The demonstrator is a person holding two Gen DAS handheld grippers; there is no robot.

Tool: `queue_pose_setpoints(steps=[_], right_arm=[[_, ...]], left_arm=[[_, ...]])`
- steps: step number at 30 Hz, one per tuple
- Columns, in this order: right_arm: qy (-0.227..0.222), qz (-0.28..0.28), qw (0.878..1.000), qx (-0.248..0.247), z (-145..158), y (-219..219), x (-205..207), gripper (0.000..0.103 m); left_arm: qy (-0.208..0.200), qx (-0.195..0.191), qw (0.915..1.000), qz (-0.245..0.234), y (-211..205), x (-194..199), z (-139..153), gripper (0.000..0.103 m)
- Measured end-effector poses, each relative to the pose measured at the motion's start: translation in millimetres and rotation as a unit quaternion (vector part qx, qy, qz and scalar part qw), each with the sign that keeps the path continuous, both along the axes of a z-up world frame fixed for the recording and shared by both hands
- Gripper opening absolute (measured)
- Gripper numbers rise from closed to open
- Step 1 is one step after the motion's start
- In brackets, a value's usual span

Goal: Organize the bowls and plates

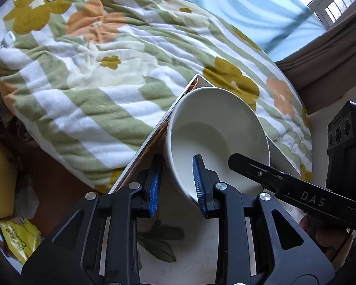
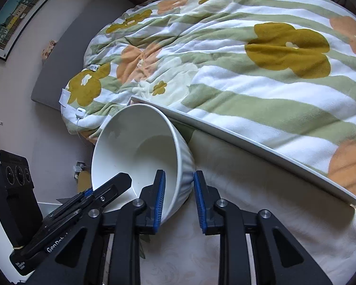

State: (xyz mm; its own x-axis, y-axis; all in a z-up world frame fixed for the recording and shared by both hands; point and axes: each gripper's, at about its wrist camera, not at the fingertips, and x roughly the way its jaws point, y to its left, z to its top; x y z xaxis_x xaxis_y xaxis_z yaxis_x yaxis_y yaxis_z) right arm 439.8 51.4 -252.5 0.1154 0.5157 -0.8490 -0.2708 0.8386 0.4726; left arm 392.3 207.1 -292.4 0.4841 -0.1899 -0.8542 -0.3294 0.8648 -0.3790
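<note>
On right hand-held gripper (image 1: 235, 160): "DAS"

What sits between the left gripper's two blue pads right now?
The white bowl's rim wall; the left gripper straddles it, seen in the left wrist view.

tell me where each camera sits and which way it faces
Left wrist: on the left gripper, looking down at the bowl it pinches by the rim, bed behind; right gripper and a hand show.
Right wrist: on the right gripper, gripping the opposite rim, wall to the left; left gripper shows.
Shared: bowl, bed, table.
</note>
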Motion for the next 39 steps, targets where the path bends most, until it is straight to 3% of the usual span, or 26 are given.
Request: queue_pose_setpoints(steps=[7, 15, 23, 30, 39], right_arm=[[-0.014, -0.009, 1.000, 0.016, 11, -7, -8, 0.022], [-0.059, -0.036, 0.997, 0.036, 66, -44, -49, 0.022], [-0.101, -0.079, 0.991, 0.042, 127, -121, -127, 0.022], [-0.113, -0.120, 0.986, 0.029, 153, -202, -204, 0.022], [-0.112, -0.171, 0.979, 0.002, 157, -300, -284, 0.022]], left_arm=[[-0.017, 0.024, 0.9995, -0.011, -8, -8, 20, 0.023], [-0.051, 0.057, 0.9962, -0.042, -51, -37, 78, 0.023], [-0.086, 0.071, 0.9902, -0.085, -139, -101, 132, 0.023], [-0.111, 0.070, 0.9820, -0.136, -231, -158, 163, 0.023], [-0.099, 0.052, 0.9741, -0.196, -340, -216, 160, 0.023]])
